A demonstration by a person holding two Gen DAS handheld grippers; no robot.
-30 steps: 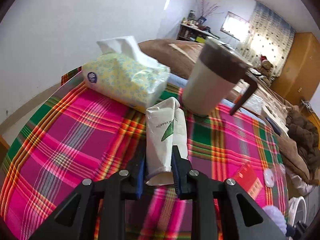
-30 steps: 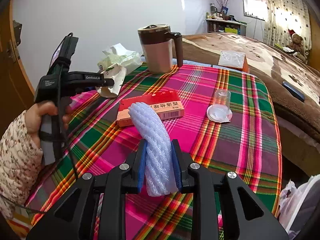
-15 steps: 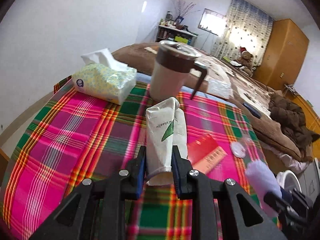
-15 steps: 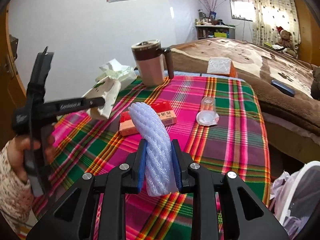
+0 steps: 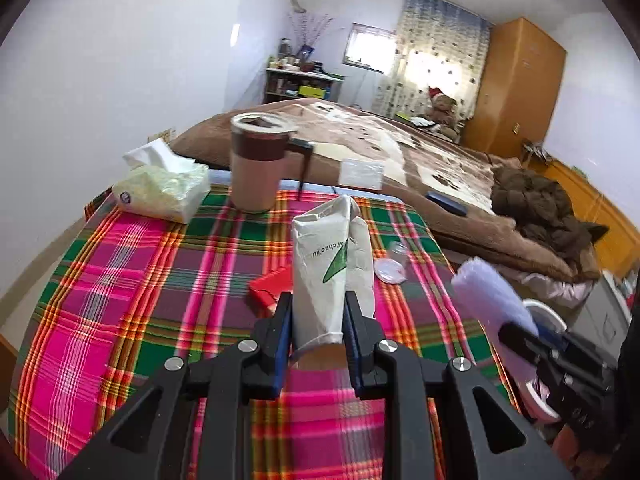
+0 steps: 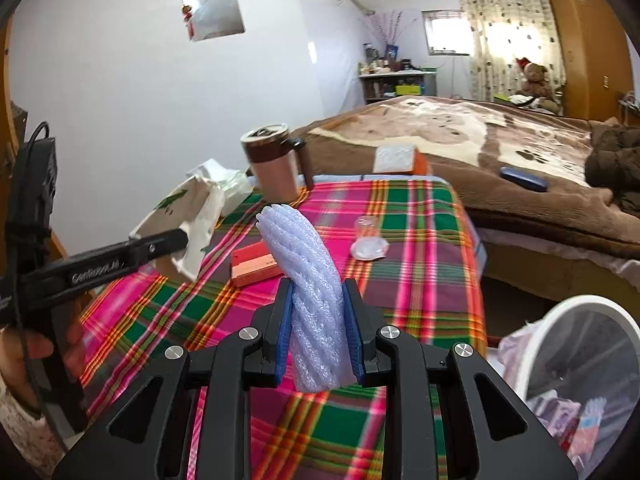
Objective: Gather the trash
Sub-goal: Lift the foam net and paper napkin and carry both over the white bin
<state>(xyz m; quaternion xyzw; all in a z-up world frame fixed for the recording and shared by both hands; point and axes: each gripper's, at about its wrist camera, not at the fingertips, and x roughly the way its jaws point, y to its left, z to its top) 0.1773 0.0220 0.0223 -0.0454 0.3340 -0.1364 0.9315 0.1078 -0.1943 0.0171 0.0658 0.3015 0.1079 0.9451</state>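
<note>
I have 2 loads up over the plaid worktop (image 5: 132, 280), left claw (image 5: 318, 328) clamped on the crumpled paper bag (image 5: 328, 264), right claw (image 6: 318, 328) clamped on the foam sleeve (image 6: 308, 280), with the bin (image 6: 584, 320) near right, nearer the right claw.

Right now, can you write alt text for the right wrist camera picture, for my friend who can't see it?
The right gripper clamps a white foam net sleeve above a plaid tablecloth. At left, the left gripper holds a crumpled paper bag; a white bin sits lower right.
</note>
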